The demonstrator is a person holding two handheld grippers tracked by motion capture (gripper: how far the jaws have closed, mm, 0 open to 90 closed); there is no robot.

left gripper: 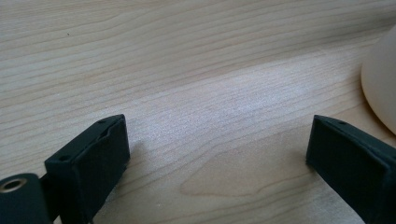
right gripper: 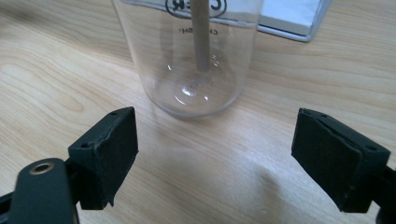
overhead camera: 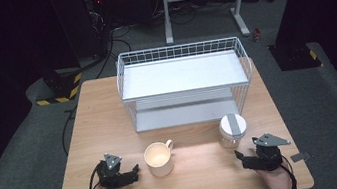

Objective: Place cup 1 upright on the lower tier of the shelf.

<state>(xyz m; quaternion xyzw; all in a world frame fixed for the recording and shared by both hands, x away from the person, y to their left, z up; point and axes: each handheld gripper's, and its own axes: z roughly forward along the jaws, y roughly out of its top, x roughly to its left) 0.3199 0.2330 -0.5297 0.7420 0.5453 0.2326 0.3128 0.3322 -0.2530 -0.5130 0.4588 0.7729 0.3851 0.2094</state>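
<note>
**Both claws open, mug and jar near them**

The left gripper (overhead camera: 135,170) rests on the table (overhead camera: 204,180) with jaws wide apart and empty; the cream mug (overhead camera: 159,158) stands just beside its tip. The right gripper (right gripper: 215,154) is also open and holds nothing; the clear jar (right gripper: 191,60) stands close ahead, not touching.

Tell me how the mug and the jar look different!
The mug is cream and solid-coloured; the jar is clear. The mug is open on top with a handle; the jar wears a white lid and has none. Both stand upright on the table, before the wire rack.
</note>
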